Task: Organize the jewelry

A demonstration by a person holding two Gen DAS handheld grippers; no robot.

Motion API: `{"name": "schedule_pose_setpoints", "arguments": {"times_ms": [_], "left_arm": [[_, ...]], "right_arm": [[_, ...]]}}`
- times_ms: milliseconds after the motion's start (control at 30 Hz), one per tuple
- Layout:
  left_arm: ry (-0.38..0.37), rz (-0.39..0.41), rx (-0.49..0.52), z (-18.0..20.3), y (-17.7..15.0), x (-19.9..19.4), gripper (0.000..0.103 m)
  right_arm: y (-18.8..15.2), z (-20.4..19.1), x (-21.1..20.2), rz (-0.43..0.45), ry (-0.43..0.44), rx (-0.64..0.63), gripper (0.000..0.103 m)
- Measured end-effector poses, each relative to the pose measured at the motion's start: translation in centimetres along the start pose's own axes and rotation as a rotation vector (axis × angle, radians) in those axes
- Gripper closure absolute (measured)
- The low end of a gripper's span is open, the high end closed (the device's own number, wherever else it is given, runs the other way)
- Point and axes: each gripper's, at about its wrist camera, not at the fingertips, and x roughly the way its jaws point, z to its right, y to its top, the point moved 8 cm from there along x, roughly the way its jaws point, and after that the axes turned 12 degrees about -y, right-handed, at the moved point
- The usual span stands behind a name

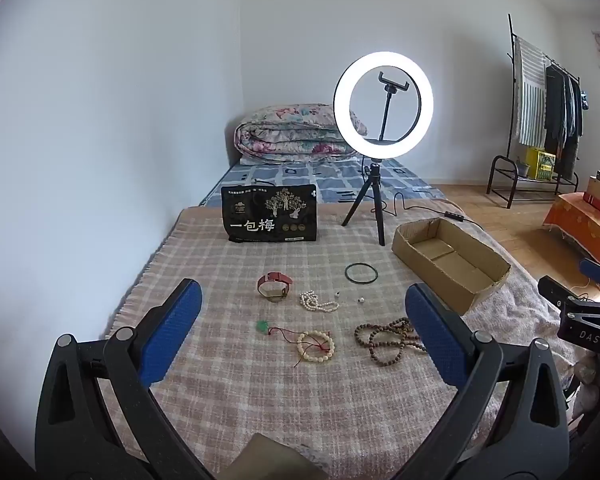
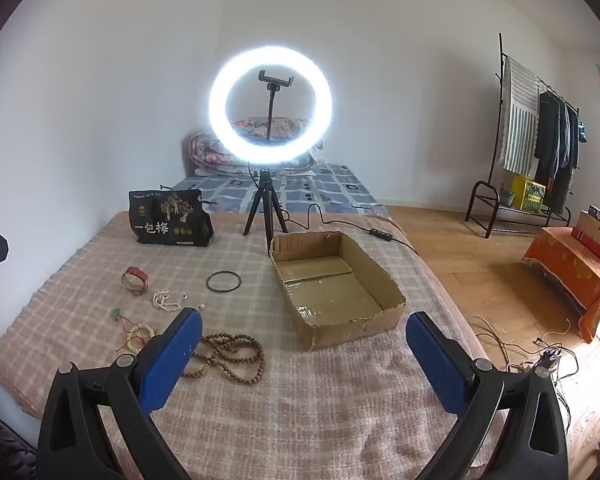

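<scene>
Spread on the plaid blanket [image 2: 340, 420], brown beads [image 2: 232, 356] lay just left of the cardboard box [image 2: 352, 328], nearest the wide-open, empty right gripper [image 2: 304, 360]; the left gripper [image 1: 304, 332] gaped empty too.

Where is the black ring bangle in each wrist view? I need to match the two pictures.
Left wrist view: black bangle lies mid-frame, right of centre, on the blanket.
Right wrist view: black bangle lies left of centre.
Shared landmark: in both it lies left of the cardboard box.
</scene>
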Motion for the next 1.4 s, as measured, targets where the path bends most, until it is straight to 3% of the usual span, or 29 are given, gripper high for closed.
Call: {"name": "schedule_pose_setpoints", "arguments": {"times_ms": [1400], "left_arm": [[0.001, 0.024, 0.015, 0.9, 2.5, -0.9, 0.0]], "right_arm": [[0.2, 0.2, -0.1, -0.003, 0.005, 0.01, 0.0]]}}
